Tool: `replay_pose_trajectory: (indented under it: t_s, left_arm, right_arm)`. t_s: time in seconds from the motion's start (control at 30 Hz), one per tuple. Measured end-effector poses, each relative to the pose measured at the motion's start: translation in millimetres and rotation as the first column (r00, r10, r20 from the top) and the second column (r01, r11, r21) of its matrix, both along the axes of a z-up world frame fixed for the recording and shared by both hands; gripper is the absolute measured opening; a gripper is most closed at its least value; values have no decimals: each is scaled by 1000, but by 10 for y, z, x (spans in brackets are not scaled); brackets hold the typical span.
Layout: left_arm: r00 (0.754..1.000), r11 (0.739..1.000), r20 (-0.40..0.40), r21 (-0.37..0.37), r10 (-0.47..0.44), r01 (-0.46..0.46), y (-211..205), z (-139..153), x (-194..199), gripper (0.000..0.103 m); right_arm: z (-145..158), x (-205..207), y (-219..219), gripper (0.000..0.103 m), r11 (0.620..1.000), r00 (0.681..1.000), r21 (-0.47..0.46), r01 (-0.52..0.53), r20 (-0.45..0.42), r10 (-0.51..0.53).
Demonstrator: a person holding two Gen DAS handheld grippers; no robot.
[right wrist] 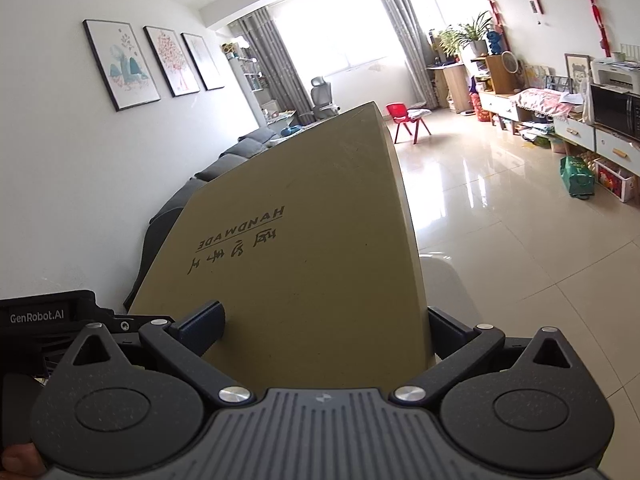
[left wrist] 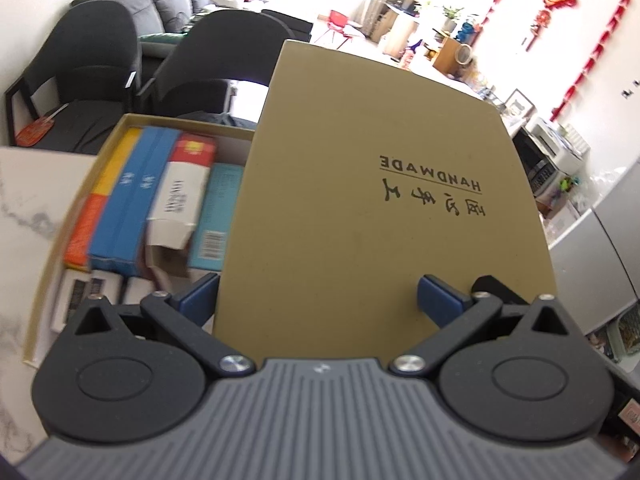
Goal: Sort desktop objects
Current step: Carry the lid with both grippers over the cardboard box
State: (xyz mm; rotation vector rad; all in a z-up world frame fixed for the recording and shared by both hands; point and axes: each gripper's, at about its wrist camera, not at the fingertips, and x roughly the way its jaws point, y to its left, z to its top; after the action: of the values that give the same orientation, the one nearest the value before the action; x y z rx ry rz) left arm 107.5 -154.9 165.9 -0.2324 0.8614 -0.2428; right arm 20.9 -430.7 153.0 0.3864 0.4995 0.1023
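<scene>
Living room behind; white marbled tabletop point(left wrist: 24, 208) below. Left gripper point(left wrist: 320, 298) and right gripper point(right wrist: 324, 320): jaws spread, straddling near corners of flat kraft-brown cardboard lid point(left wrist: 360, 200); actual clamping not discernible. Lid tilted beside open tan cardboard box point(left wrist: 40, 300) packed with cartons, probably for closing. Matte, rigid board.

"HANDMADE" printed upside down on tan box lid point(left wrist: 380, 208), "GenRobot.AI" on black gripper housing point(right wrist: 38, 316)
</scene>
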Motion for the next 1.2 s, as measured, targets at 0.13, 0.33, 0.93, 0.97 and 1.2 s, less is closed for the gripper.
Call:
replay_pose_trajectory:
  t_s: [0.13,0.33,0.93,0.97,1.2]
  left_arm:
    - [999,999,-2,8,32,-32,191,0,-11,103]
    - [997,997,2,23,77,-77,470,33,-15,103]
    - [987,987,-36,35,157,-156,1083,-42,-18,103]
    - [986,987,-39,35,160,-158,1120,-51,-16,103]
    - [987,988,-57,38,149,-147,1217,-79,25,103]
  right_arm:
    - [-9,55,285,103,999,999,5,-35,-6,35]
    - [-7,178,622,103,997,997,17,-79,-13,79]
    - [-84,459,1276,103,988,984,28,-152,-85,154]
    - [-86,476,1319,103,988,984,27,-154,-92,155]
    - [-111,506,1479,103,989,981,31,-143,-125,145]
